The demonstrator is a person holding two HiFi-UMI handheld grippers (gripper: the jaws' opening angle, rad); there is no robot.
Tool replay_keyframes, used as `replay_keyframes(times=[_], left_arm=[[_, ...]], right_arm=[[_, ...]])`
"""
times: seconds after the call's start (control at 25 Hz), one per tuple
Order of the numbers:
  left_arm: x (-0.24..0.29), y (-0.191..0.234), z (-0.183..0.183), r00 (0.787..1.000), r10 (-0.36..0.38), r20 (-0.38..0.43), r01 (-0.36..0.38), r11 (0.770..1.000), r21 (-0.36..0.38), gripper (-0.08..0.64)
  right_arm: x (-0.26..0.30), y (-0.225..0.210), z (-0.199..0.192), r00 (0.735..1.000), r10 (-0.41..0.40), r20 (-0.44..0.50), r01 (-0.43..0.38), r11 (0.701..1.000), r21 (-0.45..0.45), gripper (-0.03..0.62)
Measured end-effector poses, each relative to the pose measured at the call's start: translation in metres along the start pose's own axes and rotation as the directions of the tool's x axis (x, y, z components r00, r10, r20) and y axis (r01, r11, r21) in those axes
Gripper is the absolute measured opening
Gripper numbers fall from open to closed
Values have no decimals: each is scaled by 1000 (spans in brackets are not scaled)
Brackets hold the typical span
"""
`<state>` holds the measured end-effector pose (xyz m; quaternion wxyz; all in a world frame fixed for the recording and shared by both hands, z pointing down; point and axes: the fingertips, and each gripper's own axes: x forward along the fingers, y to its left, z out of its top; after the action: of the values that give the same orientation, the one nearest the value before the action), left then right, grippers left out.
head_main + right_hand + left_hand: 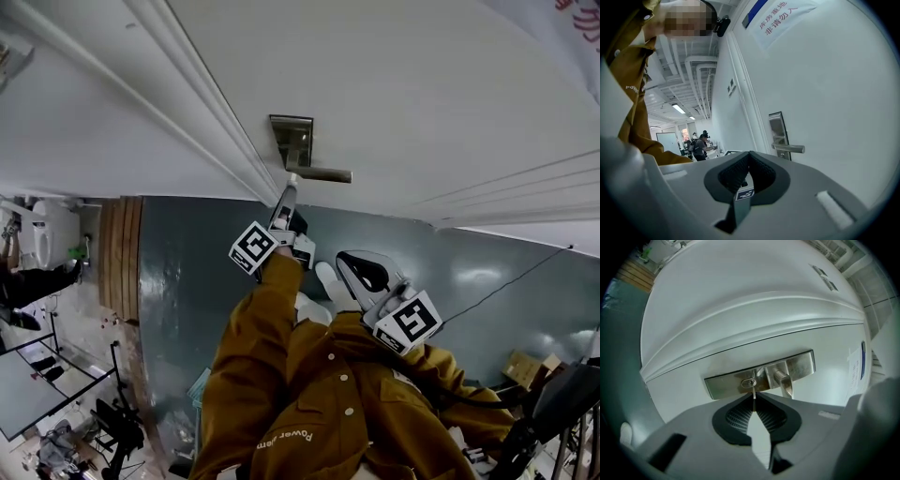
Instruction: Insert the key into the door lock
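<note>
A steel lock plate (292, 139) with a lever handle (325, 174) sits on a white door. In the head view my left gripper (290, 182) reaches right up to that plate. The left gripper view shows my left gripper (754, 398) shut on a thin key (753, 391), blade forward. The key's tip stands at the lower edge of the keyhole (749, 382), beside the handle (783, 379); whether it has entered I cannot tell. My right gripper (343, 260) hangs back near the person's brown jacket. Its pads (759, 169) meet with nothing between them, and it looks along the wall at the lock plate (777, 127).
The door frame's moulding (217, 120) runs beside the lock. The floor (187, 281) is dark green, with a wooden strip (120, 253) at the left. A printed sign (780, 18) hangs on the wall. People stand at desks (699, 145) far down the room.
</note>
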<state>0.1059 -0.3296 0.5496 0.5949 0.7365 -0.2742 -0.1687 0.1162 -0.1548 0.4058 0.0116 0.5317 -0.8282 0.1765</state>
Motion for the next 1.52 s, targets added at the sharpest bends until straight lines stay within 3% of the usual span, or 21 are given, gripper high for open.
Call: replay_keyframes(times=[0.8,0.92,1.16,1.32,1.52], left_arm=[[18,-1,4,998,-56,39,61,990,-130,31],[40,8,7,998,-48,48,56,981,-185,25],[46,5,11,998,-57,24,59,991,-116,28],[35,12,3,1000,-24,-12,24,999,-30,118],[-1,1,-5,999,-10,-36,12,998,54,114]], right_arm=[[4,-6,0,1000,23,-13,-23,999,23,8],[7,-11,-4,999,30,-16,-30,999,23,8],[4,-12,-4,1000,21,-17,-21,999,26,8],[7,-14,-6,1000,20,-6,-20,999,25,8],[14,-6,-4,999,40,5,-40,999,15,8]])
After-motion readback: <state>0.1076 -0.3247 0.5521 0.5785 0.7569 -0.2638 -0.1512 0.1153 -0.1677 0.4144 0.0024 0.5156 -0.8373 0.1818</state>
